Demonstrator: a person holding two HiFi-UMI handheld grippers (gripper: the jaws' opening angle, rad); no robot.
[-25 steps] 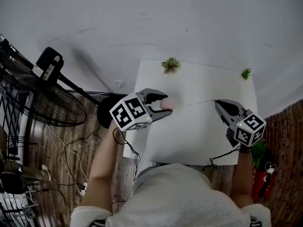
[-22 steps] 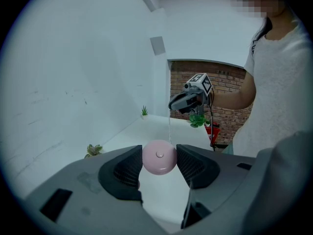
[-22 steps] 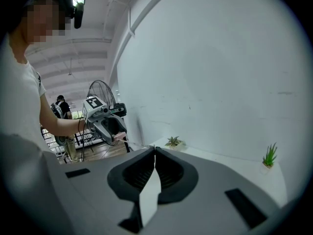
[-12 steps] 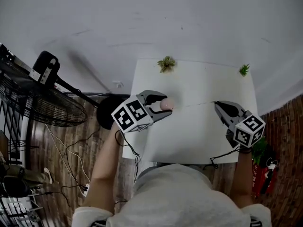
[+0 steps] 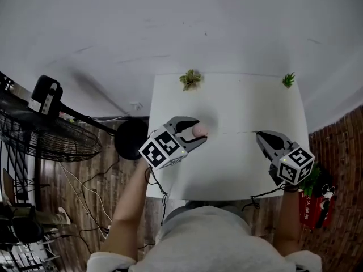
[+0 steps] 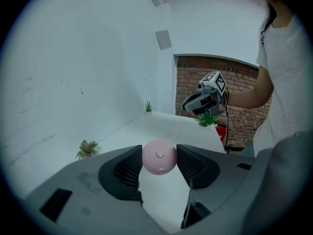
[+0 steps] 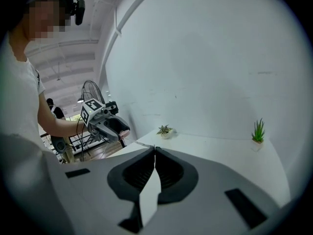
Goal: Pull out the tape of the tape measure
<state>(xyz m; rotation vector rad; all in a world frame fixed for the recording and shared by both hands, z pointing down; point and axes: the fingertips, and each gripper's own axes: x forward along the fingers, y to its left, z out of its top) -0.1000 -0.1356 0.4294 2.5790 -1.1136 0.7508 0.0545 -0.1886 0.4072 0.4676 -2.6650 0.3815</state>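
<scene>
The left gripper [image 5: 197, 131] has its jaws clamped on the pink tape measure [image 6: 159, 156] at 9 o'clock on the tabletop [image 5: 238, 101]. The right gripper [image 5: 258, 134], at 3 o'clock, has its jaws pinched shut on the taut tape [image 5: 232, 132].

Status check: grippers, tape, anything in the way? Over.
Left gripper shut on pink tape measure. Right gripper shut on tape, drawn straight between them over white table. Small plants at far edge, clear.
</scene>
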